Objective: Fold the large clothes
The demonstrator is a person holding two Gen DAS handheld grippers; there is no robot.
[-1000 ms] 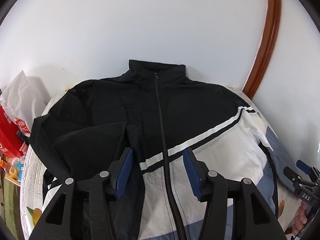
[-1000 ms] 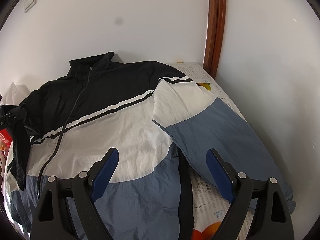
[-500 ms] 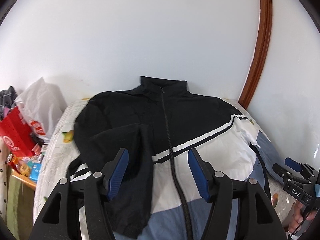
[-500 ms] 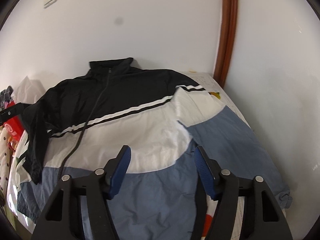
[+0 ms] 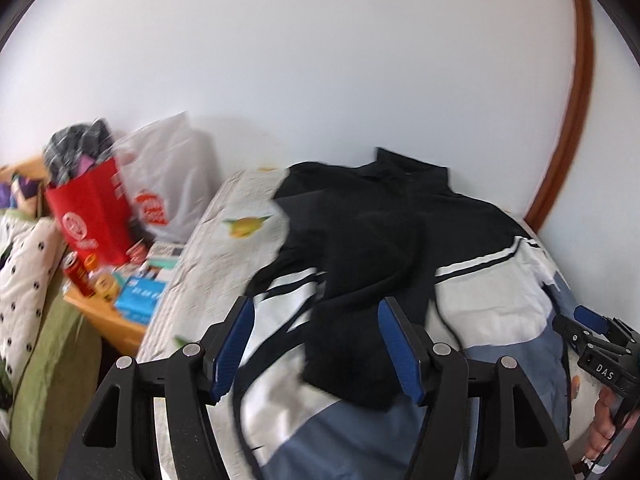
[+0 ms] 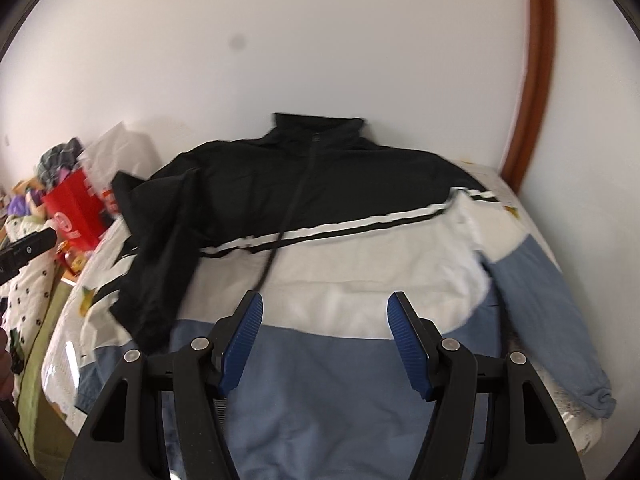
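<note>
White wall (image 6: 360,60) — jacket (image 6: 340,280) hem cut off.

L gripper (image 5: 316,338) sits w/ jaws spread wide, nothing between blue pads (image 5: 233,344), R gripper (image 6: 325,340) likewise wide apart & empty, person's hand (image 5: 606,420) wrapped round R gripper's handle at frame edge.

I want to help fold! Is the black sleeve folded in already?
Yes, folded in. The black sleeve lies across the jacket front; the blue sleeve is still spread out.
</note>
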